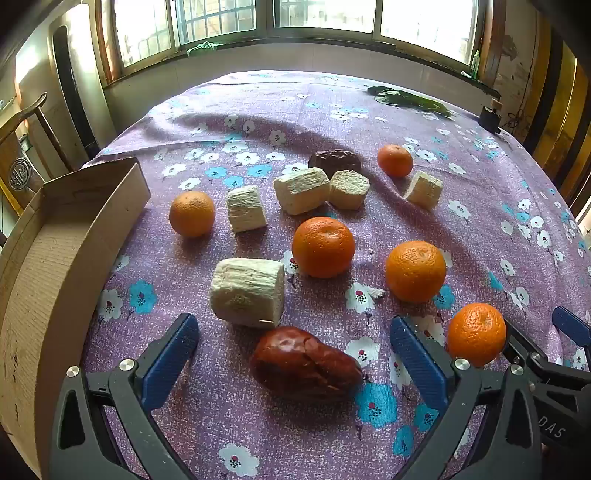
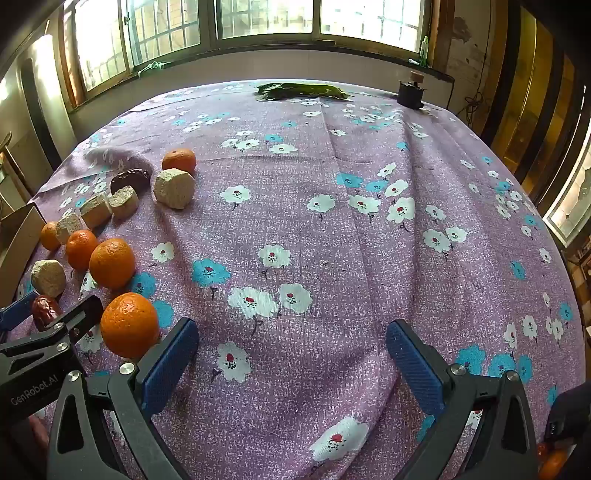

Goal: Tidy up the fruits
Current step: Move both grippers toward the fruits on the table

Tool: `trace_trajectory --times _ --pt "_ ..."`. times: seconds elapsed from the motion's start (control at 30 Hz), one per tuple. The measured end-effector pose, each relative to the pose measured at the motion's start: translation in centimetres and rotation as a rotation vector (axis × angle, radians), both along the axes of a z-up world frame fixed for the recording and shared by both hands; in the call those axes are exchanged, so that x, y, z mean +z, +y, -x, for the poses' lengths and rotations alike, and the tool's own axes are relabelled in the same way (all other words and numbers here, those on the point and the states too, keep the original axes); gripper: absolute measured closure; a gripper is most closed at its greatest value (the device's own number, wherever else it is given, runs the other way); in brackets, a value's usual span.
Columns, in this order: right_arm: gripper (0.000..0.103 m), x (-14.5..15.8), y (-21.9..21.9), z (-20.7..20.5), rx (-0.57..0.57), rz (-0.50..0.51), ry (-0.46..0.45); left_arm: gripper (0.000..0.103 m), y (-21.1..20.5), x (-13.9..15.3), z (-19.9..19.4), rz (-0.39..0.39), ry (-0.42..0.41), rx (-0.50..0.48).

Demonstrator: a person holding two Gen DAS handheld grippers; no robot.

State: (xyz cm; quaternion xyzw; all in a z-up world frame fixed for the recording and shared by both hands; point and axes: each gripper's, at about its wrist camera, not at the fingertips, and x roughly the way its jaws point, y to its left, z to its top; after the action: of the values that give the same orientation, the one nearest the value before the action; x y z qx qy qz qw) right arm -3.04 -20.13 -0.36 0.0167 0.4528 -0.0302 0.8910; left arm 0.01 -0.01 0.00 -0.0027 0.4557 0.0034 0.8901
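Left wrist: glossy wrinkled red date (image 1: 304,363), bright oranges (image 1: 323,246).

Purple tablecloth (image 1: 295,110) with white-and-blue flowers, orange tangerines (image 1: 323,246), blue-padded tongs (image 1: 293,354)

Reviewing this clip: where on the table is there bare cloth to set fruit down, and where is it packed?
Free: the wide stretch of tablecloth ahead of the open right gripper, bordered by the green leaves far off. Crowded: between the cardboard box and the nearest orange, around the red date.

Bright barred windows (image 1: 325,14) behind a purple floral tablecloth (image 2: 332,229); wooden chair (image 1: 22,125) left.
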Motion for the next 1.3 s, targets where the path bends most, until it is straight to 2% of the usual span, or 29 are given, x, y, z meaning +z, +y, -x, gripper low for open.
trace_trajectory --times 0.23,0.43,0.6,0.93,1.3 --pt "0.0 0.0 0.0 0.0 0.0 0.0 -0.004 0.0 0.1 0.0 0.0 0.003 0.0 0.002" --pt "0.0 0.0 0.1 0.2 0.025 -0.005 -0.002 0.0 0.3 0.3 0.7 -0.003 0.023 -0.043" --pt "0.0 1.2 0.2 1.5 0.052 -0.051 -0.023 0.0 1.5 1.3 1.6 0.025 -0.009 -0.025" --pt "0.0 4.5 1.4 4.1 0.126 -0.104 -0.113 0.0 2.9 5.1 4.3 0.006 -0.136 -0.011" --pt "0.0 5.9 3.8 5.8 0.223 -0.091 -0.153 0.0 3.9 6.7 6.2 0.002 -0.184 0.002"
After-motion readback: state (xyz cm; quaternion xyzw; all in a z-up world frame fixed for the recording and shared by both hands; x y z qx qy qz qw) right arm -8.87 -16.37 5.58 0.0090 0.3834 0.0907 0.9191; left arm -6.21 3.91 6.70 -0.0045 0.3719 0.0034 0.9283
